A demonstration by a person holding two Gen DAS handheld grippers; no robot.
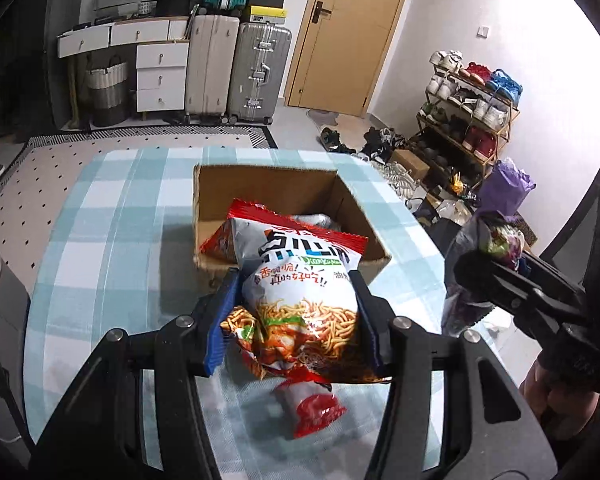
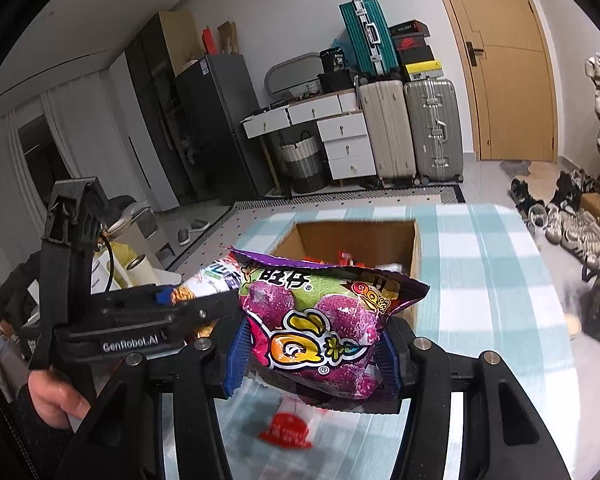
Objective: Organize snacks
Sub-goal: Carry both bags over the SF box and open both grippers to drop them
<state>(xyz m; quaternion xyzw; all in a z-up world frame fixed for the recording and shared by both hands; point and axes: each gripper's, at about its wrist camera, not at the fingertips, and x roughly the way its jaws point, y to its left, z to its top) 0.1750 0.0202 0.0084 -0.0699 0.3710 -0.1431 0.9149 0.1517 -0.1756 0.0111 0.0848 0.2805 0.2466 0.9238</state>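
Holding one packet apiece, both hands have their loads off the checked blue-and-white tabletop (image 1: 112,216), with the open brown cardboard box (image 1: 352,216) in the middle of each view just beyond them. The left gripper (image 1: 296,316) has its blue-padded fingers (image 1: 220,332) clenched on the sides of a red-and-white crinkly packet of fried noodle snack (image 1: 300,280), whose top edge already overlaps the near rim of the box in the left wrist view. The right gripper (image 2: 314,354) is likewise clamped, its fingers (image 2: 238,356) pinching a purple foil packet of grape gummies (image 2: 320,320) at the lower body; from the left camera that packet shows at the right edge of the frame. A few packets lie in the box already, partly hidden, and one small red-and-white packet (image 1: 312,408) rests on the tabletop below the left load, low in the frame. To do this step well, I would judge each packet should be carried clear over the near wall before the fingers let go, one hand at a time so the two grippers, now close side by side, do not knock together. Both bags are puffy and slippery, so a steady, unhurried release low inside the box seems wise, and the leftover packet on the cloth looks like the next one to fetch.
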